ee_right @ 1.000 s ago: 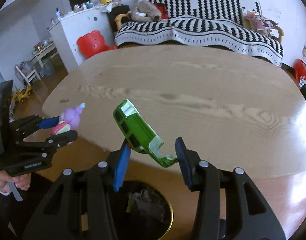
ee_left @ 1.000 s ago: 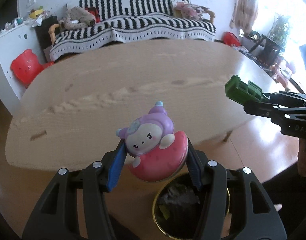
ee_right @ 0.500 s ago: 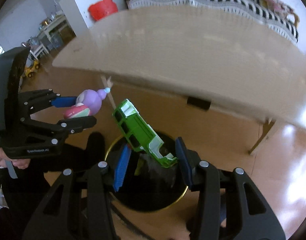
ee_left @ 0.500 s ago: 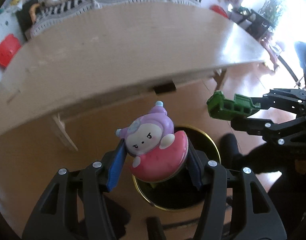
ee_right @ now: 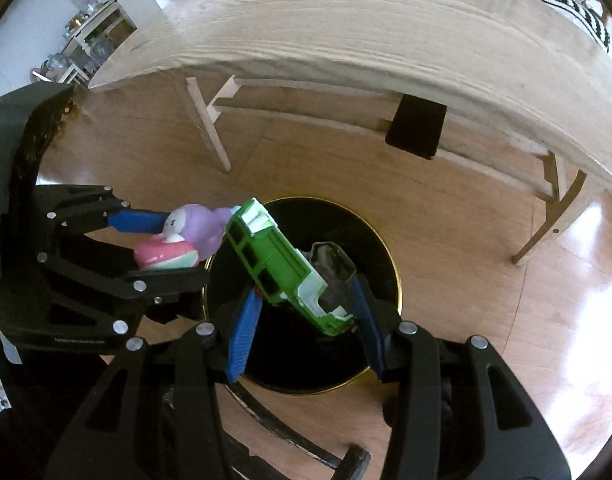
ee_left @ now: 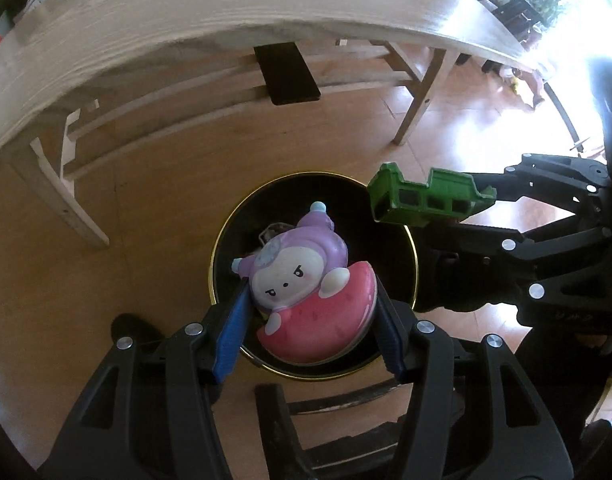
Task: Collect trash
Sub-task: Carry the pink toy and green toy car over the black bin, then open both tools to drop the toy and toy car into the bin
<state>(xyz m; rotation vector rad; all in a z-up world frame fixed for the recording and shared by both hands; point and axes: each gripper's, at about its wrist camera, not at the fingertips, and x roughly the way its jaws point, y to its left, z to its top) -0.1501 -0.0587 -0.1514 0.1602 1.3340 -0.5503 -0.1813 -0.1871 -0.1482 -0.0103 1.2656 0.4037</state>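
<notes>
I am pinching the pink-and-purple figurine (ee_left: 310, 288) in my left hand-held gripper (ee_left: 312, 320), directly above the open mouth of the black gold-rimmed bin (ee_left: 414, 252) on the floor. My right hand-held gripper (ee_right: 306, 312) is clamping the green toy truck (ee_right: 281, 264), its long axis slanting over the same bin.

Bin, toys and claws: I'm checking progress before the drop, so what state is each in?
Left claw: shut on the purple figurine, above the bin.
Right claw: shut on the green toy truck, tilted.
Bin: upright on the floor, open, trash inside.
</notes>
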